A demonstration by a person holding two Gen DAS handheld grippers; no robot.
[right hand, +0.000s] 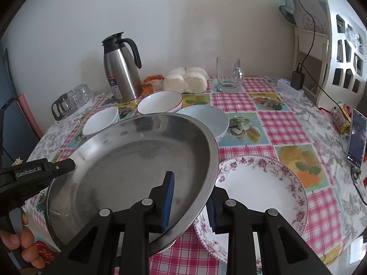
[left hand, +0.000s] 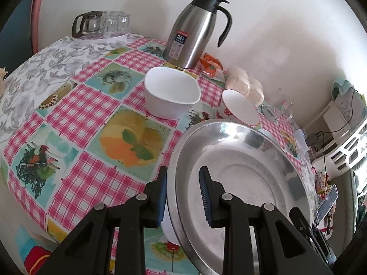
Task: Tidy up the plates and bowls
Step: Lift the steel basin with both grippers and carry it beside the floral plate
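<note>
A wide steel plate [left hand: 240, 171] [right hand: 137, 155] hangs tilted over the checked tablecloth, held on two sides. My left gripper [left hand: 183, 183] is shut on the steel plate's left rim and also shows in the right wrist view [right hand: 62, 166]. My right gripper [right hand: 190, 197] is shut on its right rim, one pad inside and one below. Beyond the plate stand a white bowl [left hand: 169, 96] [right hand: 101, 120], a red-rimmed bowl [left hand: 239, 107] [right hand: 159, 103] and a pale blue bowl [right hand: 206, 119]. A floral plate [right hand: 259, 194] lies to the right, partly under the steel rim.
A steel thermos jug [left hand: 195, 29] [right hand: 120, 68], white buns [right hand: 185, 80] and a glass mug [right hand: 227, 75] stand along the wall. A glass pot with cups [left hand: 98, 23] is at the far left. A phone [right hand: 356, 137] leans at the table's right edge.
</note>
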